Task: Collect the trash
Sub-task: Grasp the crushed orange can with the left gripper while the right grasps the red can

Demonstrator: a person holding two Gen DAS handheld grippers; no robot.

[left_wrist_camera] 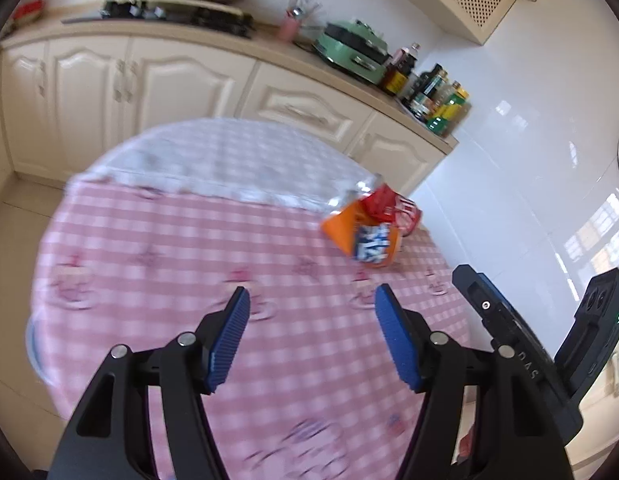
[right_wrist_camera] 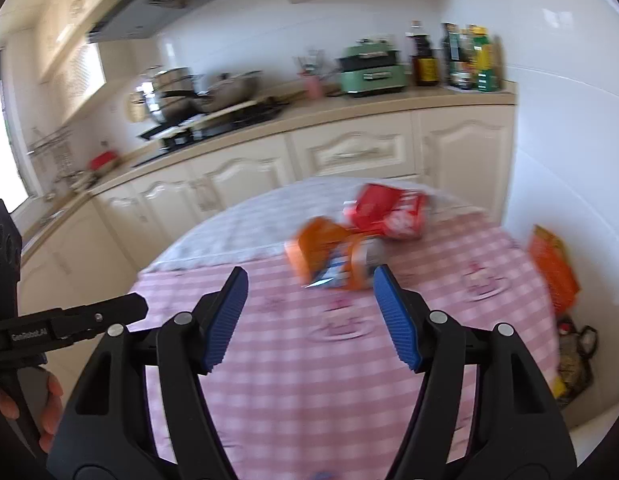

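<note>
Two empty grippers approach a small heap of wrappers on the round table.

Taking the table (left_wrist_camera: 149, 240) with its pink checked cloth as landmark: the left gripper (left_wrist_camera: 311, 300) hangs over its near half, jaws spread and holding nothing. The right gripper (right_wrist_camera: 309, 280) is over the near edge beside it, jaws parted with nothing between them. The trash lies toward the table's far right side: an orange packet (right_wrist_camera: 321, 250) with a red packet (right_wrist_camera: 389, 210) touching just behind it. Both look like thin crinkled film, likely very light, soft and slippery, collapsing under any squeeze; a raised fold or crimped edge seems the safest place to pinch.
</note>
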